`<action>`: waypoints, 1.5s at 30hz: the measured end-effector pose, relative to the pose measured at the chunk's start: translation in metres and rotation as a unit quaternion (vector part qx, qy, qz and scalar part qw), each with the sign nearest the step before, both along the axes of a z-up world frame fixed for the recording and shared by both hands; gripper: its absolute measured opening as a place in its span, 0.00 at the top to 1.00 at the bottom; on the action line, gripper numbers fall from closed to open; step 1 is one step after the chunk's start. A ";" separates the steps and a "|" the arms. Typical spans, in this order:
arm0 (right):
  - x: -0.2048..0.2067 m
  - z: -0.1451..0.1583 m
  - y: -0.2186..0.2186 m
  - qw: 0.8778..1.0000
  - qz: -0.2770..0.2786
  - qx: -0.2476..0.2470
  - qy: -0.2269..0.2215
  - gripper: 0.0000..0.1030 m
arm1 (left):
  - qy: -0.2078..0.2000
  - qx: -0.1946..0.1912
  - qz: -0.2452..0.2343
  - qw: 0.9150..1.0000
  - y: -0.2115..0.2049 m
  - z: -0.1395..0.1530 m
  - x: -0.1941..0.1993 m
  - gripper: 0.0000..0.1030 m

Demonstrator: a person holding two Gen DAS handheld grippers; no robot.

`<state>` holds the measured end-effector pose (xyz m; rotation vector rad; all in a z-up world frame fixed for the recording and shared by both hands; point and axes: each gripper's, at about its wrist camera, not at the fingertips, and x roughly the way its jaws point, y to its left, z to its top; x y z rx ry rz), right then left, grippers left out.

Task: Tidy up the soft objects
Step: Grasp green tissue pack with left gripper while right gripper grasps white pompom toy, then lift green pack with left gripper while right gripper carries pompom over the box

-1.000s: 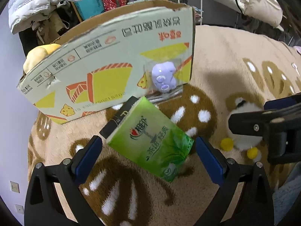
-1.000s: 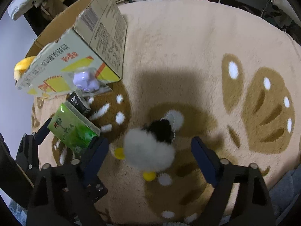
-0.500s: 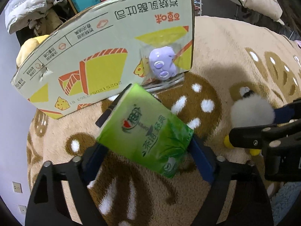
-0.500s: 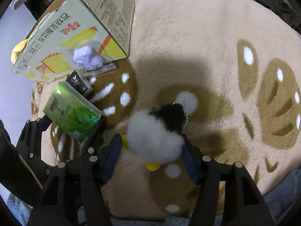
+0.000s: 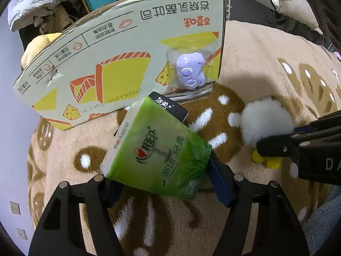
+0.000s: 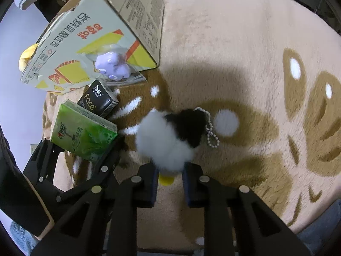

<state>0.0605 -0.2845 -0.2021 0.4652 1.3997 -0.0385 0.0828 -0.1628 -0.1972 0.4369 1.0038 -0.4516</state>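
- Green tissue pack [image 5: 157,149] pinched between pads of left gripper [image 5: 162,183]; jaws just been closing, now pressing both sides, pack tilted, far end propped on black tissue pack [image 6: 98,101] behind it.
- White-and-black fluffy plush [image 6: 168,136] w/ yellow feet & bead chain [image 6: 211,134] squeezed at near end by right gripper [image 6: 169,183]; jaws just been closing, now narrow, fur bulging out past blue pads.
- Plush on tan rug [image 6: 234,42], right of green pack, near but apart.
- Black pack flat on rug, between green pack & cardboard box [image 5: 102,59].
- Purple toy in clear bag [image 5: 191,70] leaning on box's near face, by right corner.
- Box at far left on rug, printed upside down; yellow soft thing [image 5: 36,44] poking out behind its left end.
- Beyond rug: shelves, white padded jackets, blurry.
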 end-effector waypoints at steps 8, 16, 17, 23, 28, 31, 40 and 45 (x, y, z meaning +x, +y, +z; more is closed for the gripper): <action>0.005 0.018 -0.011 0.999 -0.009 -0.017 -0.035 0.86 | -0.008 -0.004 0.006 1.000 0.006 0.011 -0.006 0.34; 0.000 0.023 -0.007 0.998 0.009 -0.049 -0.049 0.91 | -0.008 -0.034 0.044 0.998 0.026 0.024 -0.008 0.37; -0.002 0.025 -0.007 0.997 0.009 -0.049 -0.053 0.92 | -0.009 -0.037 0.049 0.998 0.028 0.025 -0.008 0.37; -0.009 0.046 -0.001 0.993 0.010 -0.046 -0.105 0.92 | -0.033 -0.045 0.058 0.997 0.034 0.042 -0.015 0.37; -0.017 0.068 0.000 0.988 0.010 -0.042 -0.146 0.92 | -0.051 -0.050 0.061 0.996 0.038 0.061 -0.022 0.37; -0.023 0.079 -0.002 0.985 0.000 -0.045 -0.169 0.92 | -0.064 -0.056 0.057 0.995 0.037 0.075 -0.028 0.37; -0.034 0.125 0.001 0.958 -0.013 -0.058 -0.280 0.99 | -0.086 -0.081 0.046 0.992 0.036 0.106 -0.038 0.37; -0.023 0.108 0.000 0.970 -0.010 -0.047 -0.237 0.99 | -0.090 -0.082 0.046 0.991 0.035 0.109 -0.036 0.37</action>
